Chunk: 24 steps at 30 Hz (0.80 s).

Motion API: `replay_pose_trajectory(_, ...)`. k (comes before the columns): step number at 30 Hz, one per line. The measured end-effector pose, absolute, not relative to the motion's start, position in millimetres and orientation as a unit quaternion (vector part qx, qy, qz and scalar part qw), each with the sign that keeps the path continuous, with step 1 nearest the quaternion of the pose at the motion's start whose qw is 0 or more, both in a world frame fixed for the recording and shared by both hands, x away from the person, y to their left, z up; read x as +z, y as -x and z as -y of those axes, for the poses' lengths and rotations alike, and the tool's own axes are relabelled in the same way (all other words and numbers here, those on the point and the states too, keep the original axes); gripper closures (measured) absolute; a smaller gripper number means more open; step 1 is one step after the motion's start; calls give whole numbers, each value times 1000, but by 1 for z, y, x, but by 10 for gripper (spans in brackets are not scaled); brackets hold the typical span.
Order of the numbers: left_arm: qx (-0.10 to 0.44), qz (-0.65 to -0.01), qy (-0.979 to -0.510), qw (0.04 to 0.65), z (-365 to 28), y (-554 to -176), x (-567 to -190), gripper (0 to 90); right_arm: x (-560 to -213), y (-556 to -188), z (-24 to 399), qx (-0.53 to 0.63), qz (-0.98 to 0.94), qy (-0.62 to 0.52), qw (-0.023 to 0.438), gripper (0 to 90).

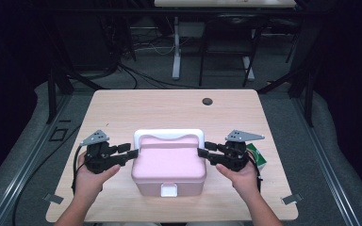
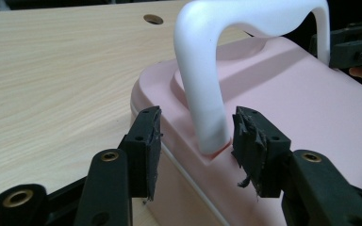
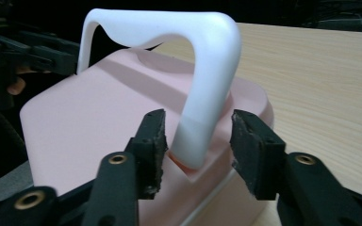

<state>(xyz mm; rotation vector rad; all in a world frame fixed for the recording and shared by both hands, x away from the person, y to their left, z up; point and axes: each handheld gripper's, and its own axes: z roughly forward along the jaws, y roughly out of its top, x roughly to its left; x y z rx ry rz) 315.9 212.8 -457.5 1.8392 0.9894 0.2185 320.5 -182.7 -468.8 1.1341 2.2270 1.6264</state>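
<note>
From the high view, a pale pink plastic box with rounded corners (image 1: 168, 165) sits on the light wood-grain table (image 1: 122, 108), near its front edge, directly between the two hand-held tools: the black left gripper (image 1: 134, 153) points at the box's left end and the black right gripper (image 1: 201, 151) at its right end, each tip just at the foot of the box's white arched plastic handle (image 1: 168, 135). A white latch (image 1: 168, 190) shows on the front wall of the box, and a small green packet (image 1: 257, 156) lies just behind the right gripper. In the left gripper view, the left gripper (image 2: 195, 139) has its jaws spread apart on either side of the handle (image 2: 207, 84) leg, where it meets the pink lid (image 2: 287, 108); gaps show between both pads and the leg, so nothing is clamped. A dark round hole (image 2: 153, 19) in the table lies far ahead. In the right gripper view, the right gripper (image 3: 198, 136) likewise straddles the other handle (image 3: 207, 80) leg with its jaws parted, and neither pad presses on it.
</note>
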Motion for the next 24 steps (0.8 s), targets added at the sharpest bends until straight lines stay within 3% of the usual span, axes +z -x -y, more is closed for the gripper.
replay_pose_trajectory(7, 95, -388, -766, 504, -201, -318, -457, 609, -468, -319, 181, 547, -746, -371, 83, 696)
replay_pose_trajectory(10, 94, -389, -764, 506, -203, -317, -457, 712, -469, -317, 183, 556, -744, -363, 74, 743)
replay_pose_trajectory(24, 103, -375, -772, 503, -202, -305, -455, 737, -465, -302, 183, 541, -765, -333, 105, 753)
